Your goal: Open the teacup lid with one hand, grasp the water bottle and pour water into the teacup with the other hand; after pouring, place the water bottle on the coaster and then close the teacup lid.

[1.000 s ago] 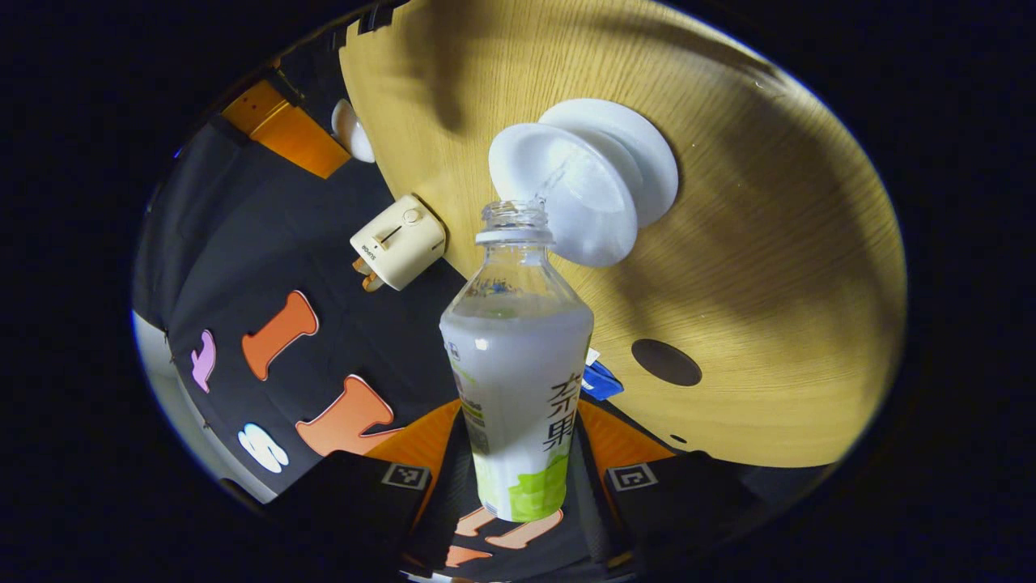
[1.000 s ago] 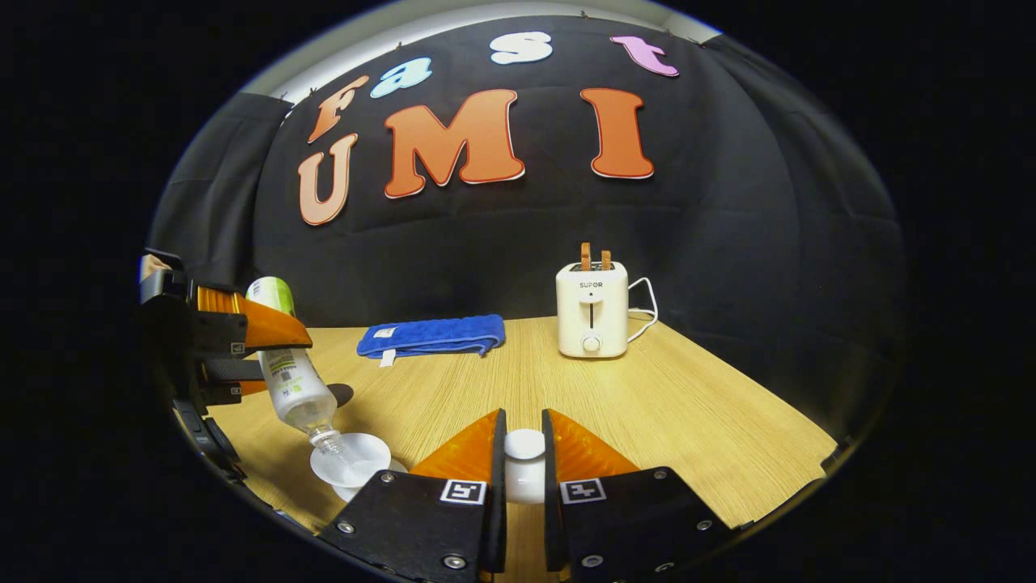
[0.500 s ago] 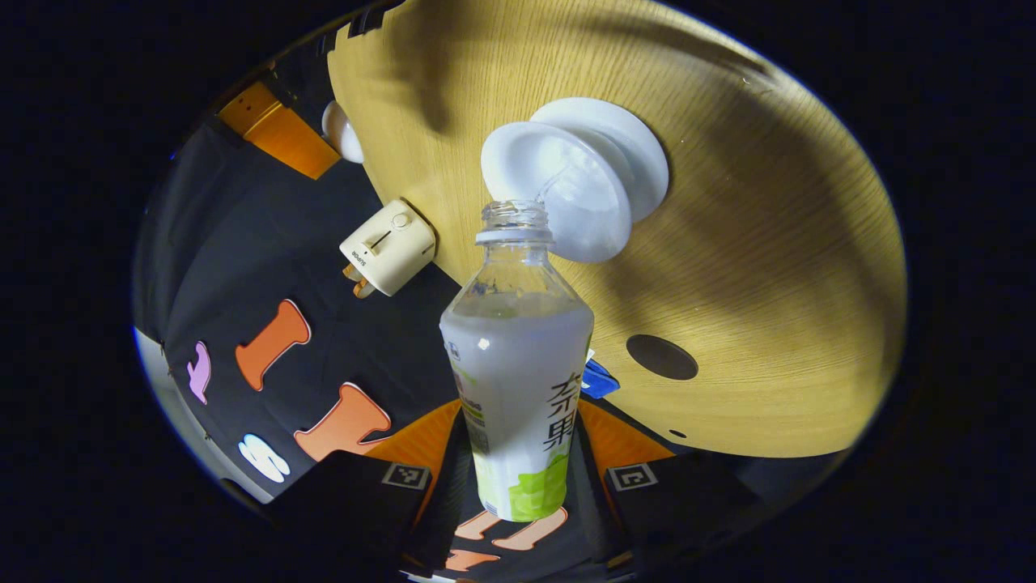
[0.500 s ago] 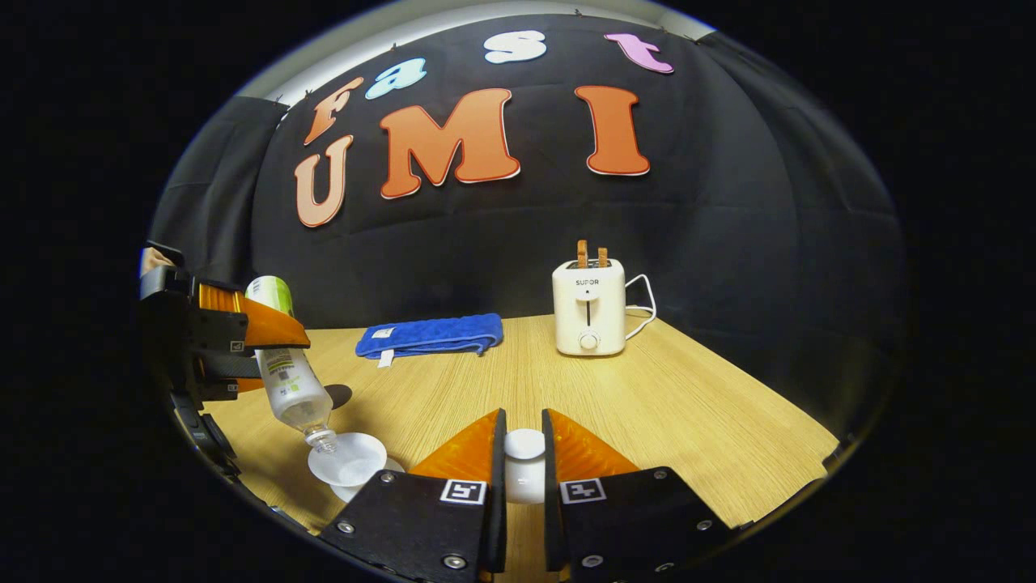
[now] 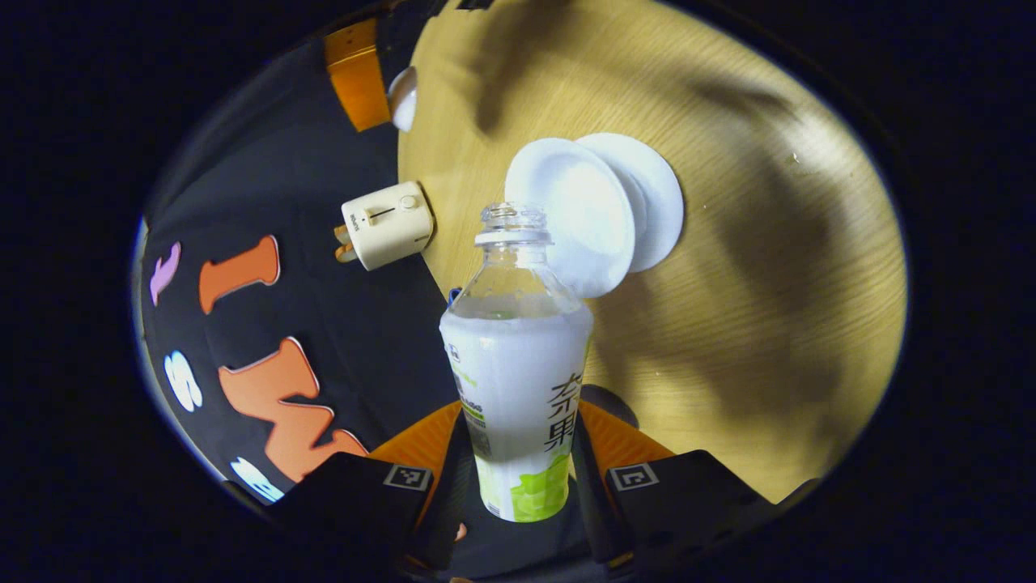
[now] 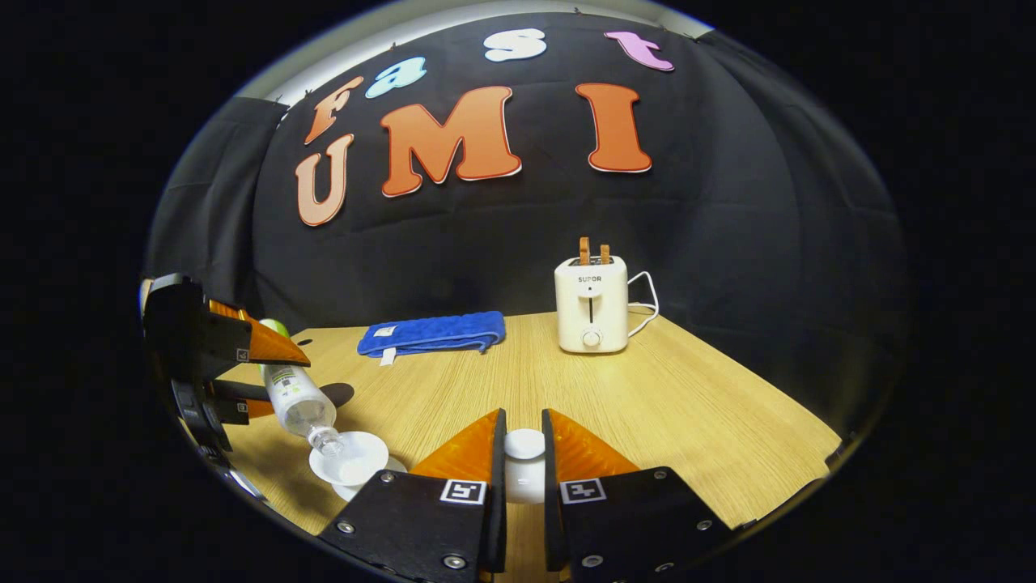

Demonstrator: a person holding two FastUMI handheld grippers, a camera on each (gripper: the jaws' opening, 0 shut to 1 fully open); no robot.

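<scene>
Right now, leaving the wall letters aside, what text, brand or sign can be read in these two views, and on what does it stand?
"SUPOR": on the front of the toaster, in the right gripper view.
Label of the water bottle: big characters cut off by its curve, fine print too small to read.
On the right gripper: square markers, patterns without words.
</scene>
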